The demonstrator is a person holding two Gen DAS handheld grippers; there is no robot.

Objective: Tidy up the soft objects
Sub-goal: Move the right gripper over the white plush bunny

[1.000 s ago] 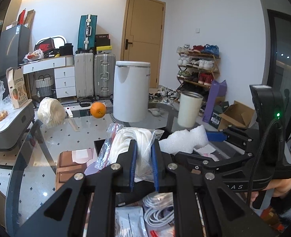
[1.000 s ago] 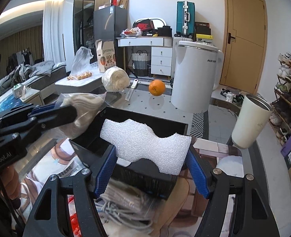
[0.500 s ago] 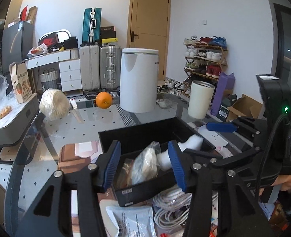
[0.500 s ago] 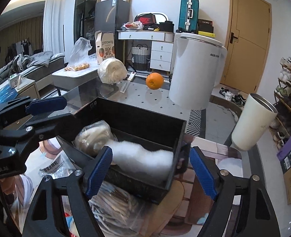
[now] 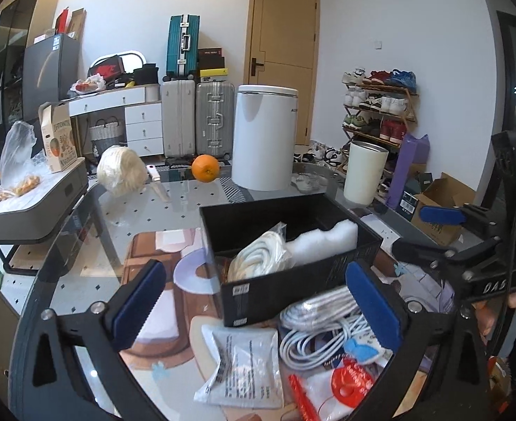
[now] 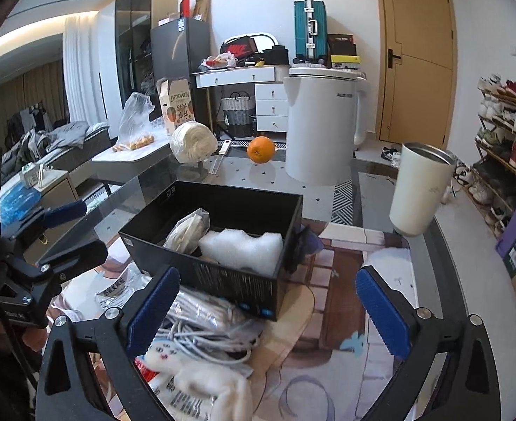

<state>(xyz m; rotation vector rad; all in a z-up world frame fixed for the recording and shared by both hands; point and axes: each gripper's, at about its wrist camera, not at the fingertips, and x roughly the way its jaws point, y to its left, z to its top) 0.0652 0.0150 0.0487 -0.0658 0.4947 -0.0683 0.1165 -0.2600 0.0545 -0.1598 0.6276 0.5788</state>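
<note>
A black open box (image 5: 294,282) (image 6: 222,277) stands on the glass table. Inside lie a bagged white rope coil (image 5: 263,254) (image 6: 187,231) and a white foam piece (image 5: 324,240) (image 6: 243,247). My left gripper (image 5: 254,303) is open and empty, pulled back in front of the box. My right gripper (image 6: 268,310) is open and empty, just short of the box's near corner. In front of the box lie a bagged white cable (image 5: 322,329) (image 6: 201,319), a flat white packet (image 5: 243,365) and a soft white bagged item (image 6: 205,386).
Behind the box stand a white bin (image 5: 263,140) (image 6: 321,126), an orange (image 5: 205,168) (image 6: 260,149), a white yarn ball (image 5: 121,172) (image 6: 193,142) and a white tumbler (image 5: 364,172) (image 6: 419,189). A grey side cart (image 5: 29,207) is at the left. Red packaging (image 5: 349,380) lies near.
Both grippers let go: the rope bag and the foam piece dropped into the black box. Both jaws opened wide and drew back from the box.
</note>
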